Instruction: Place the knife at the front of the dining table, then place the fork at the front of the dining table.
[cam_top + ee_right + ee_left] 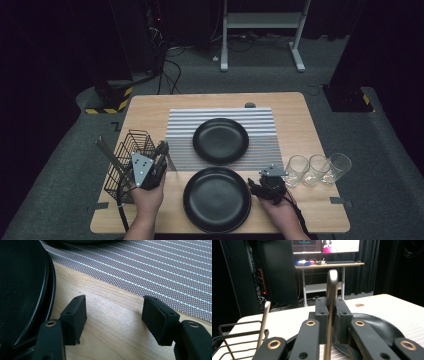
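Note:
My left gripper (161, 151) hovers just right of the black wire basket (129, 150), shut on a slim metal piece of cutlery (331, 297) that stands upright between the jaws (331, 315). A second metal utensil (263, 320) leans in the basket (227, 340). My right gripper (263, 182) rests low over bare wood at the right of the near black plate (216, 199); its jaws (113, 307) stand wide apart with nothing between them. In the right gripper view the near plate's rim (47, 282) lies left of the left jaw.
A far black plate (220, 140) sits on the grey striped placemat (182, 125), whose edge (150, 270) runs ahead of the right gripper. Three clear glasses (317, 170) stand in a row at the right edge. A small round grommet (250, 105) marks the table's far edge.

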